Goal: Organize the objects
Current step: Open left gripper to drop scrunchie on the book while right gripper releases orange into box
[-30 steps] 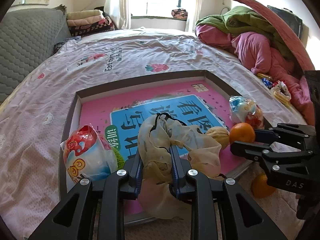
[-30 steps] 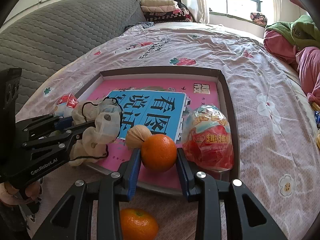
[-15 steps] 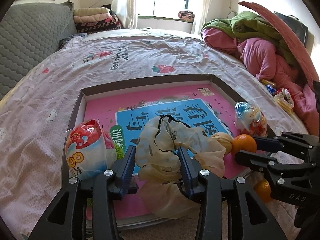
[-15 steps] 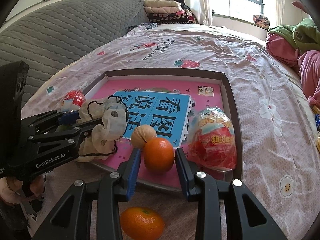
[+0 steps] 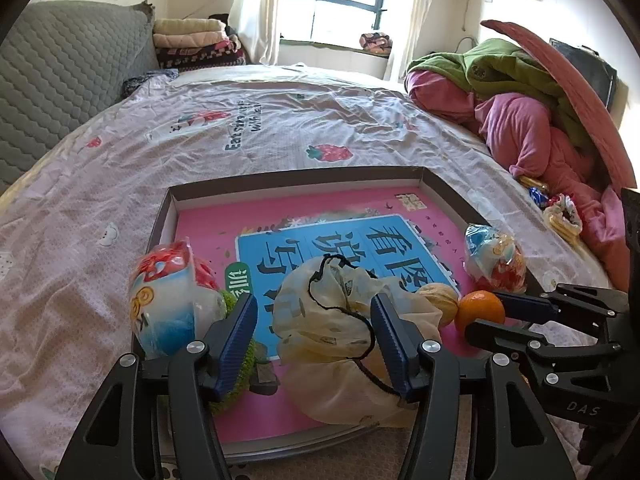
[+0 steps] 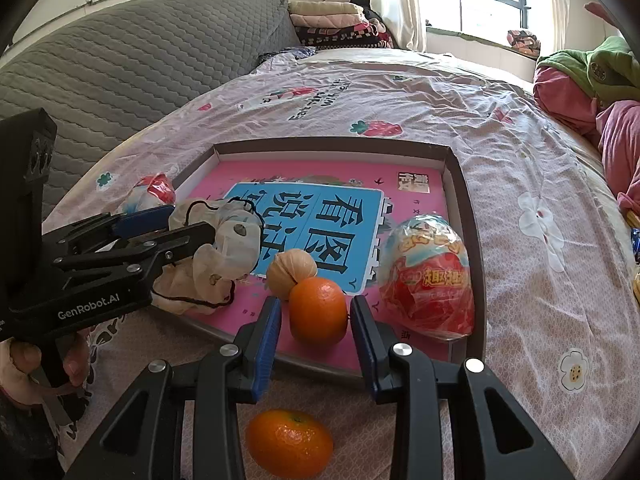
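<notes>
**Tray check, both grippers**

Bed sheet [image 5: 280,140] as work surface; set on it, a shallow tray [image 5: 304,176] lined with a pink printed sheet.

- Found left gripper [image 5: 312,312] wide, just been opening; straddles cloth pouch [image 5: 332,332] at the tray's near edge, no squeeze (right-hand pad may graze the fabric).
- Found right gripper [image 6: 316,312] narrow, closed on orange [image 6: 318,308] resting inside the near edge.
- Noted peeled mandarin [image 6: 290,270] touching that orange, behind it.
- Noted snack packet [image 6: 430,280] at near right corner, second packet [image 5: 172,296] at near left corner.
- Logged loose orange [image 6: 290,442] off the tray, just outside the near edge.
</notes>
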Demonstrator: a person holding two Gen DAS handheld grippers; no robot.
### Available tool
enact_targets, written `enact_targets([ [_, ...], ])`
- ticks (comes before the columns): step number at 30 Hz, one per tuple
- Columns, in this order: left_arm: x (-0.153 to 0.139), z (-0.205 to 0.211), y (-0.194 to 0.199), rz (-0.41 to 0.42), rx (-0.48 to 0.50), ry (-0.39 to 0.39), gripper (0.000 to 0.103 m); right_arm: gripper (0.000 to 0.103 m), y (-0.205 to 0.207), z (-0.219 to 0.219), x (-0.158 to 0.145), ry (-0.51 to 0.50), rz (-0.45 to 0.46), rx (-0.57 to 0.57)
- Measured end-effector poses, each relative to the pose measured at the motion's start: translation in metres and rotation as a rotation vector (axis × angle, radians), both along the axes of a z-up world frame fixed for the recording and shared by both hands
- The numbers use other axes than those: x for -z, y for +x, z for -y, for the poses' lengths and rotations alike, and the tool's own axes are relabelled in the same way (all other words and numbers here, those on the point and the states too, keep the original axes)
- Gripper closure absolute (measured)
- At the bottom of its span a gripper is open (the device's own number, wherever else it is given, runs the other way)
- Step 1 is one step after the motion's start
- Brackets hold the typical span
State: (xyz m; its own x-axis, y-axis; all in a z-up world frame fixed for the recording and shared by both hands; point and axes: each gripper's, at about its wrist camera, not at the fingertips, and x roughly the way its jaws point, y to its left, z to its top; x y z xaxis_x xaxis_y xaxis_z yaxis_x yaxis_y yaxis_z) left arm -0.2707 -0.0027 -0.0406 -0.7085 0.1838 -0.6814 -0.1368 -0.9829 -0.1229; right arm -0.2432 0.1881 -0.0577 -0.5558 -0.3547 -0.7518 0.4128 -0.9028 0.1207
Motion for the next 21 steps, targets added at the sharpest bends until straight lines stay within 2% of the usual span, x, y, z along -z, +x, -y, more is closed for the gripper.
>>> enact_targets([
  [12, -0.007, 0.003, 0.001, 0.003, -0.009, 0.008, 0.038, 0.067, 0.002, -0.001, -0.003, -0.012, -0.009, 0.0],
  [16, -0.017, 0.004, 0.003, -0.005, -0.005, 0.027, 0.032, 0.059, 0.003, -0.002, -0.008, -0.026, -0.023, 0.0],
  [21, -0.035, 0.01, 0.007, -0.034, -0.009, 0.051, 0.029, 0.058, 0.007, -0.006, -0.017, -0.046, -0.047, 0.002],
])
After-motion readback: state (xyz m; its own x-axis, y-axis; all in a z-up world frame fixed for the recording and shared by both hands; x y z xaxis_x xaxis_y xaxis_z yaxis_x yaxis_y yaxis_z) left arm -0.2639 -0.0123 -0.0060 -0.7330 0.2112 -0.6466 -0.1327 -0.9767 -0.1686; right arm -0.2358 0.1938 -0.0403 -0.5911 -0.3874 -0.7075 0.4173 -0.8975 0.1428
